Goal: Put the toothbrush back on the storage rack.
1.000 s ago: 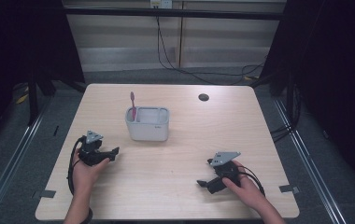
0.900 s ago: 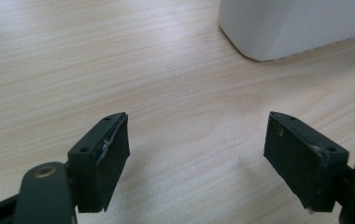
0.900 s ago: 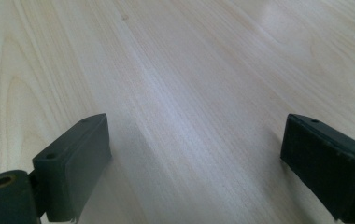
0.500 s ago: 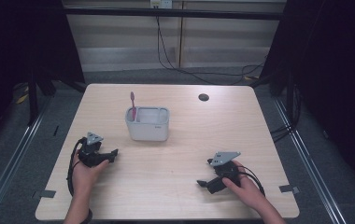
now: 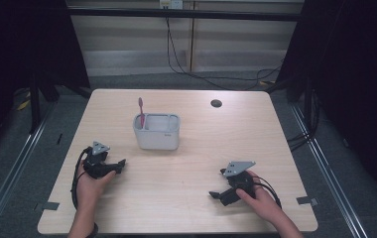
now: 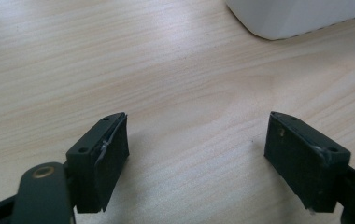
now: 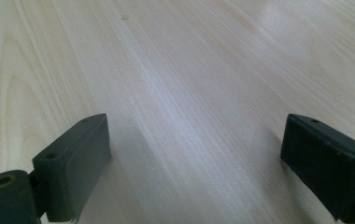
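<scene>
Near the middle of the pale wooden table (image 5: 186, 203), slightly toward the far-left side, a white rectangular holder (image 5: 157, 132) is set upright, with a pink toothbrush (image 5: 141, 112) standing in its left end. A small dark round hole (image 5: 216, 103) is seen in the tabletop near the far edge, well apart from the holder.

On the near-left part of the table the left gripper (image 5: 119, 164) is held low by a hand (image 5: 91, 184), its jaws turned to the right. In the left gripper view the jaws are seen set wide apart with nothing between them, bare wood lying under the gap, and a rounded lower corner of the holder (image 6: 301, 16) is caught at the top edge.

On the near-right part the right gripper (image 5: 217, 194) is held by the other hand (image 5: 262, 198), its jaws turned to the left. In the right gripper view these jaws are likewise seen spread wide and empty over bare wood.

A broad open stretch of tabletop is left between the two grippers and in front of the holder. Both hands are kept close to the near edge, while the right and far margins of the table are left bare.
</scene>
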Tool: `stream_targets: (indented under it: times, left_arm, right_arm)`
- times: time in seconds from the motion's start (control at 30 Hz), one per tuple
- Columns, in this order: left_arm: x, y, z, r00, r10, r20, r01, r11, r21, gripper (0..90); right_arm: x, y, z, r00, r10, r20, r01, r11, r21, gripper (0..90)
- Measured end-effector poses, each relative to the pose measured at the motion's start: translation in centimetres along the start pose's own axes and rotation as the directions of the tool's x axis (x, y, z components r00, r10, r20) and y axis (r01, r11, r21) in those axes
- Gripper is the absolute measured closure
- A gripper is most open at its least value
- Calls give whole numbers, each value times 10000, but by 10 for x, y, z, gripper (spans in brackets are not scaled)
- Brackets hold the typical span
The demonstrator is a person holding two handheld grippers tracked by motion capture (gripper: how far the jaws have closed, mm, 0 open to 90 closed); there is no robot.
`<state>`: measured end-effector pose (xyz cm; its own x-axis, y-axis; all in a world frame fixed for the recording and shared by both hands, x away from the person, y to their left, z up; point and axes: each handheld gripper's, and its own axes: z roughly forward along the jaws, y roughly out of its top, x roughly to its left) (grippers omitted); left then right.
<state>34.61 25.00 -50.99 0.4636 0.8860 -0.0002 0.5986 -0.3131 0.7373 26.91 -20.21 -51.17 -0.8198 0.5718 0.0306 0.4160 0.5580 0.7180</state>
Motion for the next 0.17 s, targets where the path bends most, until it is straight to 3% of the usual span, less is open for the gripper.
stream_targets:
  times: [0.17]
  left_arm:
    - [0,0,0,10000,-4,31,4,10000,27,212]
  right_arm:
    - [0,0,0,10000,7,-3,-7,10000,0,78]
